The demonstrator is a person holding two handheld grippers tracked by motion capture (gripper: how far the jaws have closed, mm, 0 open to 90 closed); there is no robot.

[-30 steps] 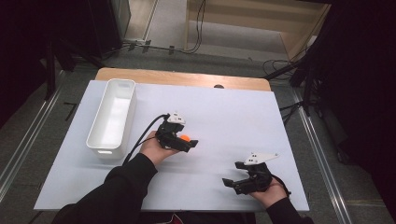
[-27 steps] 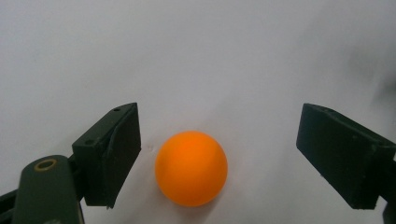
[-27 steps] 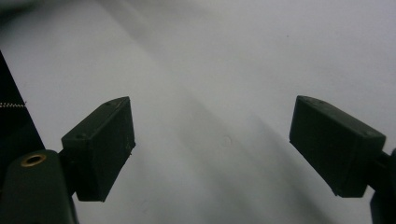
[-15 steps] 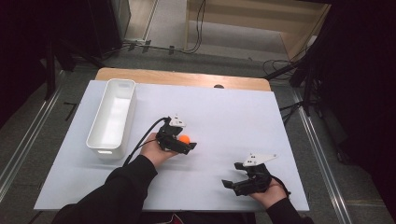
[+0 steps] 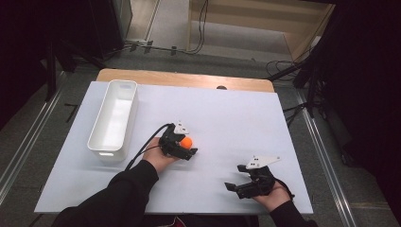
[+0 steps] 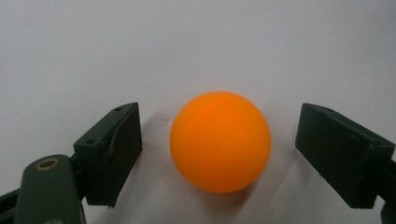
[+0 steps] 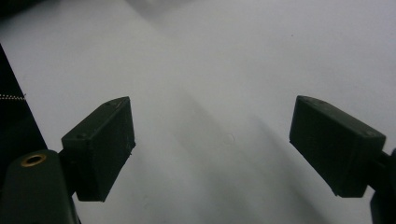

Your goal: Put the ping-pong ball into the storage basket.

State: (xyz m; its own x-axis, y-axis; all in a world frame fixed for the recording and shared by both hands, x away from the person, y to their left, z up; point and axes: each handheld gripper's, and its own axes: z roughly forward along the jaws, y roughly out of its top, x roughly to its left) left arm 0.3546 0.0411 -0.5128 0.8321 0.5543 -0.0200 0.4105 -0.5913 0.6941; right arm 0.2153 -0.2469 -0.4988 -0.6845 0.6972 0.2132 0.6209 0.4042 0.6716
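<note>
An orange ball [image 5: 187,141] sits on the white table [image 5: 236,109] near its middle, framed by the spread jaws of the left gripper [image 5: 185,147], which a person's left hand [image 5: 158,157] holds low over the surface. The left gripper view shows the ball [image 6: 220,141] resting on the tabletop between the two black jaws with a clear gap on either side; neither jaw touches it, and it lies a little closer to the jaw on the left of that view. Nothing stands between the jaws and the ball. To the far left of the ball, a long white bin [image 5: 113,119] lies on the table, well apart from the gripper, its inside bare. At the near right corner, the right gripper [image 5: 236,178] rests in the person's right hand [image 5: 270,195], well apart from the ball, a grey three-cornered plate [image 5: 263,161] on top. The right gripper view shows its jaws wide apart over bare white surface, holding nothing. A black cable [image 5: 144,144] trails from the left gripper toward the near edge, a detail the high view alone offers.
</note>
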